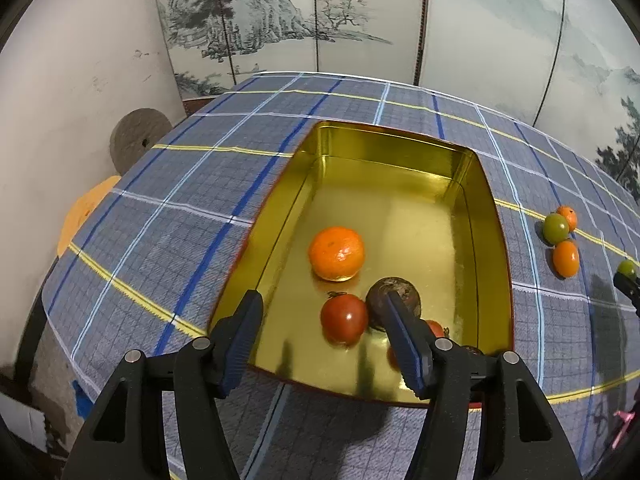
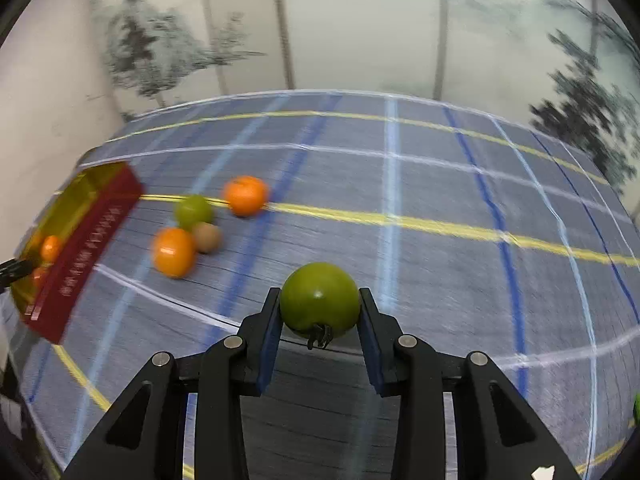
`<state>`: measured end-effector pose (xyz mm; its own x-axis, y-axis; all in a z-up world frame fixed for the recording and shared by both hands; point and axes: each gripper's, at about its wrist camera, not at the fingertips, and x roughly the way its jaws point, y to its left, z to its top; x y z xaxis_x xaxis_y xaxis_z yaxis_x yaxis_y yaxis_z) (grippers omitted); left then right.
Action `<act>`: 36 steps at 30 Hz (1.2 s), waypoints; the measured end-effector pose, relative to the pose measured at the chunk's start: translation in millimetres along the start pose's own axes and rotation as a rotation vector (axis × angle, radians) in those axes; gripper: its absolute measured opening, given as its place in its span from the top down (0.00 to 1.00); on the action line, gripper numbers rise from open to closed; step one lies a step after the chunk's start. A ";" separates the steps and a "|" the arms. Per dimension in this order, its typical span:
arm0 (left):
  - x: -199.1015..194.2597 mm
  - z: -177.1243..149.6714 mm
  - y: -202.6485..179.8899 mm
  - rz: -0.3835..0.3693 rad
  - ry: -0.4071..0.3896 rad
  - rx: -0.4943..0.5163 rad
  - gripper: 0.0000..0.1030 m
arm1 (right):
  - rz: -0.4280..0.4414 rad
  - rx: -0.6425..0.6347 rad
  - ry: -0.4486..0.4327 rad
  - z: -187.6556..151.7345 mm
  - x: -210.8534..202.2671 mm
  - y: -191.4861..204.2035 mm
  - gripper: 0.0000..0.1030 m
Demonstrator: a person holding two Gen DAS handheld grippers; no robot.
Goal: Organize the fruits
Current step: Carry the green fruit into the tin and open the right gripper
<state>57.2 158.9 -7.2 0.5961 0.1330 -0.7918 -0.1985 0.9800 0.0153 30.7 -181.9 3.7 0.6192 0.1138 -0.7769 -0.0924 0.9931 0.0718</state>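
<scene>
Right wrist view: right gripper (image 2: 320, 312) clamps green tomato (image 2: 319, 300). Left gripper (image 1: 326, 332), fingers wide, hovers over gold tin (image 1: 400, 184) holding orange (image 1: 337, 253).

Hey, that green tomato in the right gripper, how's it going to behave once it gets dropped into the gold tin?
The green tomato is round and glossy, so it will probably roll on the gold tin, whose floor looks smooth. Held in the right gripper at its widest sides only, it might slip. It looks firm, so likely not fragile.
</scene>
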 end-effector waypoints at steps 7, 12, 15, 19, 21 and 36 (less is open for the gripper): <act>-6.3 -3.7 17.0 0.026 -0.006 -0.038 0.36 | 0.176 -0.124 -0.012 21.2 -1.6 80.3 0.67; -9.6 -7.1 28.8 0.045 -0.006 -0.067 0.36 | 0.277 -0.220 -0.011 30.2 1.6 142.2 0.67; -10.9 -8.7 34.3 0.054 -0.005 -0.079 0.36 | 0.316 -0.280 -0.010 34.6 4.1 174.7 0.67; -11.6 -11.0 41.2 0.059 -0.001 -0.097 0.36 | 0.345 -0.341 0.000 36.4 9.8 208.3 0.67; -12.3 -11.9 45.6 0.066 0.000 -0.107 0.36 | 0.350 -0.363 0.006 35.7 12.5 220.1 0.67; -14.2 -19.7 73.8 0.079 0.004 -0.171 0.36 | 0.316 -0.464 0.058 30.0 41.7 263.7 0.67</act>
<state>18.7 226.4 -6.9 0.5701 0.2076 -0.7949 -0.3744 0.9269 -0.0264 55.6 85.5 8.9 0.4630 0.3894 -0.7962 -0.6081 0.7931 0.0342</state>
